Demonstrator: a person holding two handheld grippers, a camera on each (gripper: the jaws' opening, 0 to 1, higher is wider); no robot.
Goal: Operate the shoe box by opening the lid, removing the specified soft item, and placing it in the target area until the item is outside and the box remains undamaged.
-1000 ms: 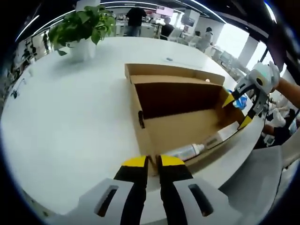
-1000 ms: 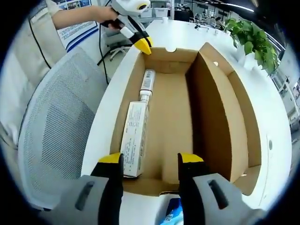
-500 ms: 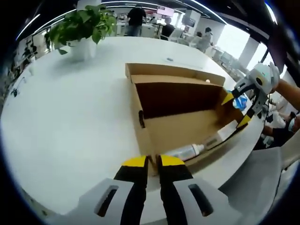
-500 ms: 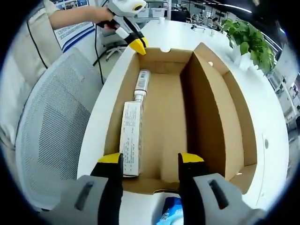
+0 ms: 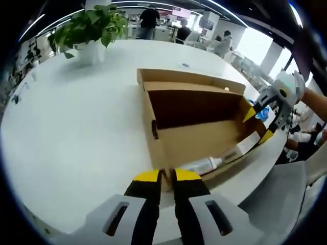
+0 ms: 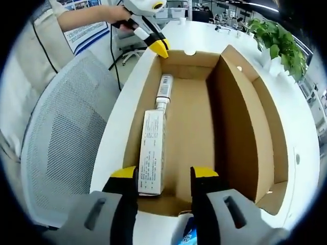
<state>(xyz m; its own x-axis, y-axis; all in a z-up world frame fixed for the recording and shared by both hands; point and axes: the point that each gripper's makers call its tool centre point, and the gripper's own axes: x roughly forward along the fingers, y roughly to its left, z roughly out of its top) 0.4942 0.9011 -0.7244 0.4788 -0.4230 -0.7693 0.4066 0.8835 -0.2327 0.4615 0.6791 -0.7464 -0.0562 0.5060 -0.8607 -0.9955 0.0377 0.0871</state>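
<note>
Behind your left gripper view: an open office with people standing at the back, and a potted plant (image 5: 91, 31) on the far part of a white round table (image 5: 71, 132). Your left gripper (image 5: 161, 176) sits low, its yellow-tipped jaws nearly shut on the near corner of the cardboard shoe box (image 5: 196, 127), pinching the wall. The box stands open, its lid (image 5: 189, 77) folded back flat behind it. Inside, along the near wall: a white tube (image 5: 200, 165) and a long white carton (image 5: 244, 147), end to end. Your right gripper (image 5: 258, 124) reaches in at the box's far end, jaws parted, holding nothing.

Right gripper view: white table (image 6: 301, 127) edge with a grey mesh chair (image 6: 59, 138) beside it. Your right gripper (image 6: 163, 173) looks down the box's (image 6: 240, 127) length, jaws wide apart, empty, just above the end wall. Carton (image 6: 153, 151) nearest, against the left wall; tube (image 6: 164, 90) beyond it. Your left gripper (image 6: 160, 48), hand and sleeve behind it, meets the far corner.
</note>
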